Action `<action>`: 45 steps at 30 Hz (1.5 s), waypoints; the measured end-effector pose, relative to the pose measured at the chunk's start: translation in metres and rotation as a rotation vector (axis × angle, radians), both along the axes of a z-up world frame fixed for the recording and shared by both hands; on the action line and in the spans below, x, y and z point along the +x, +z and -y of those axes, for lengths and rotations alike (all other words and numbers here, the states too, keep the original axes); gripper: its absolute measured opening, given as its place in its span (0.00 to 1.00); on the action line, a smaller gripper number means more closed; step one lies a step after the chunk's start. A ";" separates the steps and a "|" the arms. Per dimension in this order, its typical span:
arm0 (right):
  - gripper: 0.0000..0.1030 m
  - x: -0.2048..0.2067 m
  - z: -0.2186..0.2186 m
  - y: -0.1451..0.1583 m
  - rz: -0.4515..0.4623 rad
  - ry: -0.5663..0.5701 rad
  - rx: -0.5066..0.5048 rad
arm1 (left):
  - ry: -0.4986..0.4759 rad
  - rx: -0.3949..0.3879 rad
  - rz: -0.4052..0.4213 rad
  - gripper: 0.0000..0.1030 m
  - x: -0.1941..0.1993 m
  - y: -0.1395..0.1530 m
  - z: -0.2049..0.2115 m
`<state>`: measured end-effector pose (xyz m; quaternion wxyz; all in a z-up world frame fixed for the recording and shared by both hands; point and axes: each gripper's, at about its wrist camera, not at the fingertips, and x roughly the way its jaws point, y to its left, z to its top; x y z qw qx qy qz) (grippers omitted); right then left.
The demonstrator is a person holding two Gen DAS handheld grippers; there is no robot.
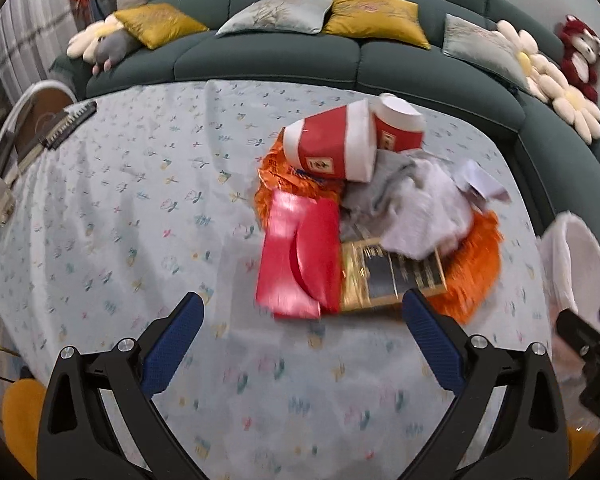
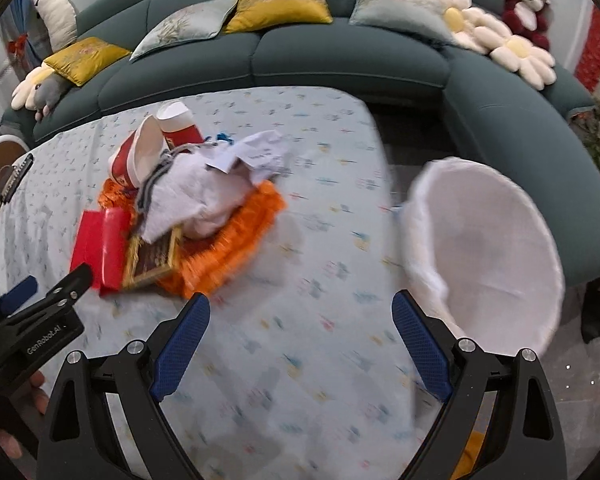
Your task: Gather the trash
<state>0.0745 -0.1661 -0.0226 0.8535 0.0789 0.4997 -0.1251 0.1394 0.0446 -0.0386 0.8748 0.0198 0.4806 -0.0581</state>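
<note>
A trash pile lies on the table: two red-and-white paper cups (image 1: 332, 144) (image 2: 140, 152), a red envelope (image 1: 300, 260) (image 2: 100, 248), a gold-edged box (image 1: 392, 276) (image 2: 152, 256), crumpled white paper (image 1: 424, 204) (image 2: 204, 192) and an orange wrapper (image 1: 476, 264) (image 2: 236, 236). A white-lined bin (image 2: 492, 248) (image 1: 576, 256) stands off the table's right edge. My left gripper (image 1: 302, 320) is open and empty just in front of the envelope and box. My right gripper (image 2: 300, 320) is open and empty over the table, between pile and bin.
A flowered cloth covers the table (image 1: 140, 208) (image 2: 300, 360). A green curved sofa (image 1: 280, 56) (image 2: 340, 52) with cushions and plush toys runs behind and to the right. A comb-like tool (image 1: 60, 128) lies at the table's left edge.
</note>
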 end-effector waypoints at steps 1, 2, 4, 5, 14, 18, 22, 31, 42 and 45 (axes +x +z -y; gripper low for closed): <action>0.84 0.008 -0.002 -0.004 -0.009 0.000 0.009 | 0.011 -0.012 -0.010 0.92 0.008 -0.002 -0.002; 0.83 0.017 -0.003 -0.007 -0.017 -0.005 0.018 | 0.025 -0.026 -0.026 0.92 0.017 -0.007 -0.003; 0.82 0.032 -0.005 -0.013 -0.022 -0.019 0.023 | 0.050 -0.052 -0.062 0.92 0.031 -0.016 -0.006; 0.82 0.040 -0.006 -0.016 -0.025 -0.020 0.026 | 0.063 -0.073 -0.076 0.92 0.039 -0.020 -0.008; 0.72 0.082 -0.018 -0.057 -0.105 -0.019 0.062 | 0.067 -0.133 -0.146 0.72 0.069 -0.042 -0.013; 0.59 0.085 -0.022 -0.079 -0.154 -0.020 0.106 | 0.058 -0.157 -0.180 0.55 0.071 -0.051 -0.015; 0.52 0.079 -0.023 -0.081 -0.140 -0.022 0.109 | 0.058 -0.156 -0.174 0.47 0.065 -0.055 -0.019; 0.19 0.055 -0.029 -0.065 -0.134 0.005 0.104 | 0.042 -0.155 -0.166 0.19 0.041 -0.046 -0.020; 0.18 -0.011 -0.008 -0.016 -0.018 -0.027 0.124 | -0.001 -0.173 -0.122 0.07 -0.009 -0.010 -0.009; 0.18 -0.024 0.002 -0.002 0.018 -0.043 0.113 | -0.026 -0.183 -0.107 0.07 -0.021 0.002 0.003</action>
